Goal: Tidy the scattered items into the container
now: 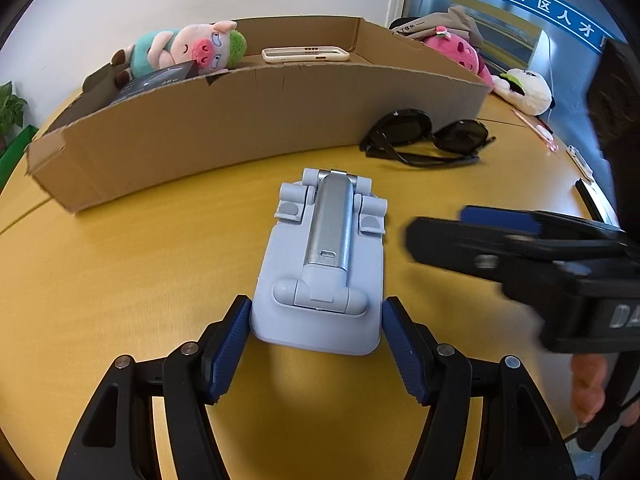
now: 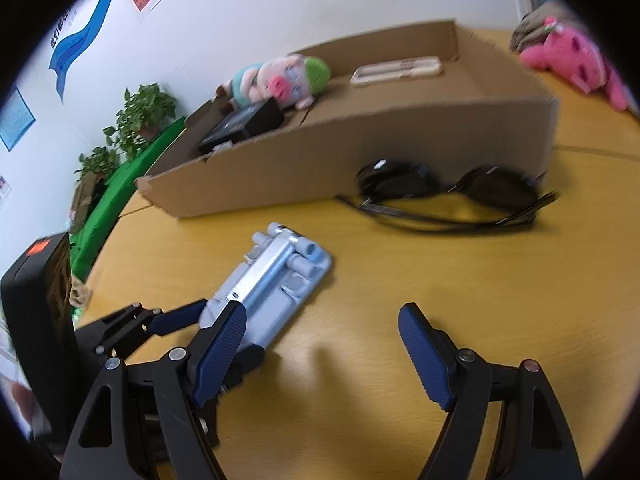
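A pale blue folding phone stand (image 1: 320,264) with a silver arm lies flat on the yellow table. My left gripper (image 1: 316,312) straddles its near end, blue pads against both sides, so it is shut on the stand. Black sunglasses (image 1: 428,136) lie folded in front of the long cardboard box (image 1: 240,120). The box holds a pig plush (image 1: 188,46), a white phone case (image 1: 306,55) and a black packet (image 1: 156,82). My right gripper (image 2: 320,320) hangs open over bare table, right of the stand (image 2: 276,280) and short of the sunglasses (image 2: 452,192).
A pink plush (image 1: 456,50) and a white plush (image 1: 524,86) lie beyond the box's right end, with a pink pen (image 1: 536,128) near the table edge. Potted plants (image 2: 144,116) stand by the wall at left. A person's hand (image 1: 588,388) grips the right tool.
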Demonstrator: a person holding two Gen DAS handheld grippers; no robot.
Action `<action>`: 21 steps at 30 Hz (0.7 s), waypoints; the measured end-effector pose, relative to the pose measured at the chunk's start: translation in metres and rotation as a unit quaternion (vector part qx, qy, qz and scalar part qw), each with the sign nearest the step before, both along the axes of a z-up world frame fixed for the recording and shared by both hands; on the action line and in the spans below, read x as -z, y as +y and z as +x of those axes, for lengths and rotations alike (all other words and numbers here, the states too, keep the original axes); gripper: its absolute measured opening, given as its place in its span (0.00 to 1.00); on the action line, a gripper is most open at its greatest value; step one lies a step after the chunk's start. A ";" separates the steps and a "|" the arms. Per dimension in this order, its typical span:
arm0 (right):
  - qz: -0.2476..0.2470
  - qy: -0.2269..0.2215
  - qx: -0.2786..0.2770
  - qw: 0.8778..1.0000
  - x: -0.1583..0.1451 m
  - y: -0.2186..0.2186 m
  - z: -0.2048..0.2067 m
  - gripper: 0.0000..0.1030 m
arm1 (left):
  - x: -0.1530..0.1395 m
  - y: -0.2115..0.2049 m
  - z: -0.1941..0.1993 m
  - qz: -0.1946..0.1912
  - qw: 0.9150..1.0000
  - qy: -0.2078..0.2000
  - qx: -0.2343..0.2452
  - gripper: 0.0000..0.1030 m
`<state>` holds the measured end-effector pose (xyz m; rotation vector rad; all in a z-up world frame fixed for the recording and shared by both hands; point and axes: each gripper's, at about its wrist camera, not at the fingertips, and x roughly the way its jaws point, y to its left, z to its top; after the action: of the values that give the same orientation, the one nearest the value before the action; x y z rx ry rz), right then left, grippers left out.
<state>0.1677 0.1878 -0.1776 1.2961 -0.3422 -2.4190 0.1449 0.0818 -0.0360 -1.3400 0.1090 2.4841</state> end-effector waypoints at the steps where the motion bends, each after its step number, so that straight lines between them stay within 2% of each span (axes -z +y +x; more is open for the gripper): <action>1: -0.003 -0.003 -0.005 1.000 0.002 -0.004 -0.001 0.76 | 0.000 0.001 0.004 0.000 1.000 0.001 -0.001 0.68; 9: -0.010 -0.008 -0.035 0.999 0.008 -0.033 -0.009 0.74 | 0.000 0.005 0.014 0.000 1.000 0.007 -0.005 0.68; 11: 0.002 -0.004 -0.032 0.999 0.008 -0.037 -0.010 0.68 | 0.000 0.007 0.016 -0.004 1.000 0.012 -0.009 0.68; 12: 0.015 -0.001 -0.030 0.999 0.008 -0.039 -0.009 0.61 | 0.000 0.008 0.016 -0.005 1.000 0.014 -0.010 0.68; 13: 0.024 0.003 -0.027 0.999 0.008 -0.040 -0.009 0.60 | 0.000 0.008 0.017 -0.005 1.000 0.015 -0.011 0.68; 16: 0.017 0.002 -0.020 1.000 0.009 -0.034 -0.007 0.55 | 0.000 0.007 0.018 -0.003 1.000 0.017 -0.012 0.68; 18: 0.008 0.003 -0.013 1.000 0.008 -0.029 -0.007 0.42 | -0.001 0.006 0.018 -0.001 1.000 0.017 -0.015 0.68; 21: -0.003 -0.002 -0.010 1.000 0.008 -0.024 -0.008 0.37 | -0.001 0.005 0.019 -0.001 1.000 0.017 -0.015 0.67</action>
<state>0.1596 0.1640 -0.1855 1.2949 -0.3370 -2.3976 0.1635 0.0868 -0.0354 -1.3086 0.0989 2.5332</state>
